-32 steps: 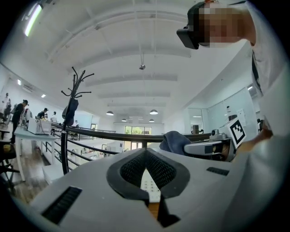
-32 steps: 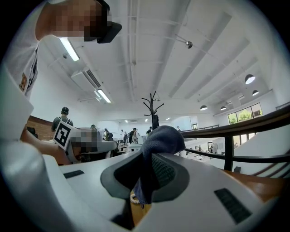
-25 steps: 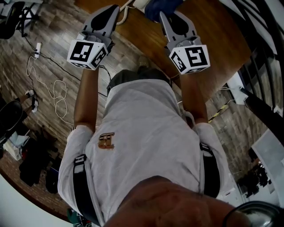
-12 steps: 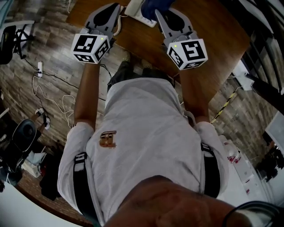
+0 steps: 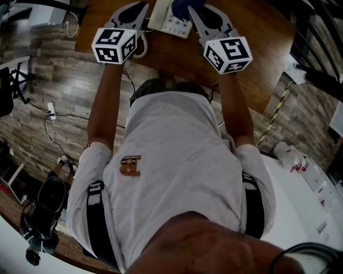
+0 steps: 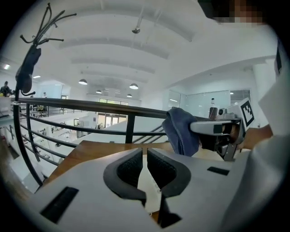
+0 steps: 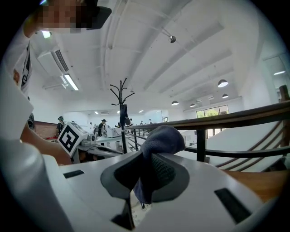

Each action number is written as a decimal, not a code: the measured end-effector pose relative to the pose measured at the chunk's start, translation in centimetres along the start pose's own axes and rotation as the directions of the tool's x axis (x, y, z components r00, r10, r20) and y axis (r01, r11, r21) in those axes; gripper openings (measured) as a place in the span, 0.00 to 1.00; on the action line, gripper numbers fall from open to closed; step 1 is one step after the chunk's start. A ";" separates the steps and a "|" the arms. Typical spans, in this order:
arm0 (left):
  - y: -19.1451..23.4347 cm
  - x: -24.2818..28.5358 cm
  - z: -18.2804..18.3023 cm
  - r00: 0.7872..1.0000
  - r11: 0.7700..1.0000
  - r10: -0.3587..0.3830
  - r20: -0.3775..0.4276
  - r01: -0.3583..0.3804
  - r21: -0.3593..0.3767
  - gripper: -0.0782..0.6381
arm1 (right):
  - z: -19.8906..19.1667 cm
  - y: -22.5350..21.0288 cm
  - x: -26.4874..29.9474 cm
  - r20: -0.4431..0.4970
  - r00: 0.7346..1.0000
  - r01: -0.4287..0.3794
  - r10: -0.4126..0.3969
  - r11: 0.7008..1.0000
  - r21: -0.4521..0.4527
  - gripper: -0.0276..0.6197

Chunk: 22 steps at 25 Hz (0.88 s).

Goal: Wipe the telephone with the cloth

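Our right gripper (image 7: pixel 146 168) pinches the blue cloth (image 7: pixel 164 137) above the white telephone (image 5: pixel 172 22). The telephone lies lengthwise away from us on the wooden table (image 5: pixel 257 43), its key print too small to read. Our left gripper (image 6: pixel 145 156) has its jaws pressed together on nothing.

Ceiling lamps (image 6: pixel 82 82) are lighting both gripper views brightly; fisheye distortion is bending their edges; the head view is looking dimmer.

Bunched blue cloth (image 5: pixel 185 6) over the white telephone's (image 5: pixel 169 20) far end.
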<state>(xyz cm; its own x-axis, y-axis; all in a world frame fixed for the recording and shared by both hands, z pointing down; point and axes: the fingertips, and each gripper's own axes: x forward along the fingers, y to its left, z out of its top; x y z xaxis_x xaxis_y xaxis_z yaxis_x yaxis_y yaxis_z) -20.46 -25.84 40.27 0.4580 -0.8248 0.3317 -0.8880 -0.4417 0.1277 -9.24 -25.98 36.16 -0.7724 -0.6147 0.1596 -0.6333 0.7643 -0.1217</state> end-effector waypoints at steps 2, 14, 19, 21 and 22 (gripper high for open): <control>0.9 0.9 -0.5 0.999 1.000 -0.027 -0.036 0.027 -0.006 0.14 | 0.1 -0.3 1.1 -0.011 1.000 0.015 -0.015 1.000 -0.004 0.14; 3.1 6.0 -5.0 0.943 0.988 -0.150 -0.297 0.137 -0.064 0.24 | -3.5 -1.9 7.7 -0.151 0.986 -0.045 0.076 0.978 0.205 0.14; 3.0 6.7 -6.7 0.913 0.985 -0.170 -0.370 0.156 -0.069 0.24 | -5.3 -2.7 9.5 -0.243 0.966 -0.031 0.089 0.971 0.236 0.14; 3.0 7.2 -7.3 0.903 0.985 -0.174 -0.392 0.159 -0.073 0.24 | -6.1 -3.1 10.0 -0.281 0.956 -0.017 0.086 0.970 0.241 0.14; 3.0 7.3 -7.6 0.899 0.984 -0.176 -0.402 0.159 -0.075 0.24 | -6.4 -3.3 10.3 -0.297 0.951 -0.009 0.084 0.969 0.246 0.14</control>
<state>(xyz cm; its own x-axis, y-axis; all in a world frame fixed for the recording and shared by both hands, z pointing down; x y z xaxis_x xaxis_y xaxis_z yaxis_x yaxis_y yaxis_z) -20.13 -30.52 50.19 0.5509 -0.5219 0.6513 -0.8046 -0.5395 0.2483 -14.80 -33.54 44.51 -0.7741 -0.4625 0.4324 -0.6185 0.6983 -0.3604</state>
